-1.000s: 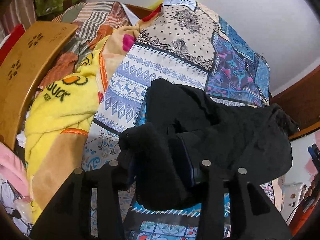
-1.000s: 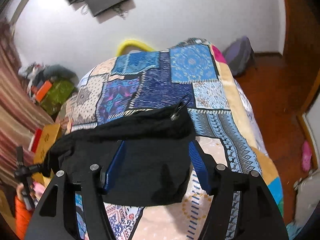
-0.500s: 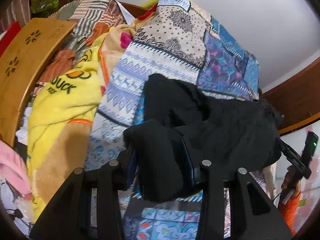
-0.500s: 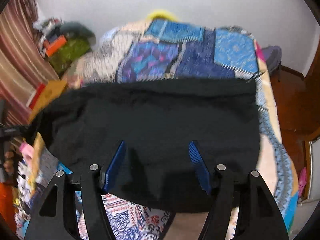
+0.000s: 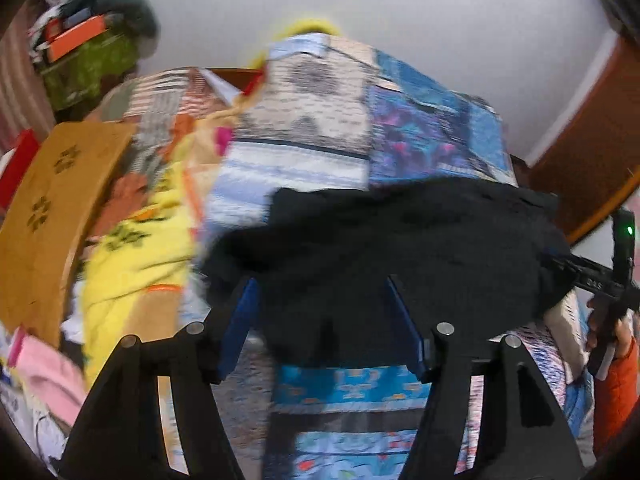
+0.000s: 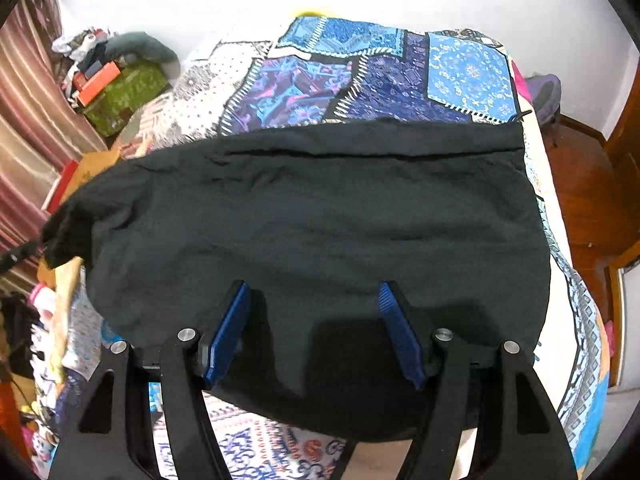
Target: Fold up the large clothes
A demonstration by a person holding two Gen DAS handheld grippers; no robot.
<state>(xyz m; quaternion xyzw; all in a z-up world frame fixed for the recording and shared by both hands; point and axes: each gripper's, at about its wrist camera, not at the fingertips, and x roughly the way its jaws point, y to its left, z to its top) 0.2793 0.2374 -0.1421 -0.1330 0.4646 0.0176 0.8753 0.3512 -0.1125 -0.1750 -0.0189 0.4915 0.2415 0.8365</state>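
- Bed with a patchwork cover fills the middle of both views; its near edge is cut off by the lower frame.
- Black garment lies spread flat across the cover, centre of the right wrist view; its left corner is bunched and partly hidden.
- Same garment is smeared by blur in the left wrist view, its edges hard to make out.
- Green box, upper left, carries an orange item and a heap of clutter too small to identify.
- Right tool stands open, pads apart above the cloth, gripping nothing.
- Left tool has jaws opening, with black cloth lying between the pads but not pinched.
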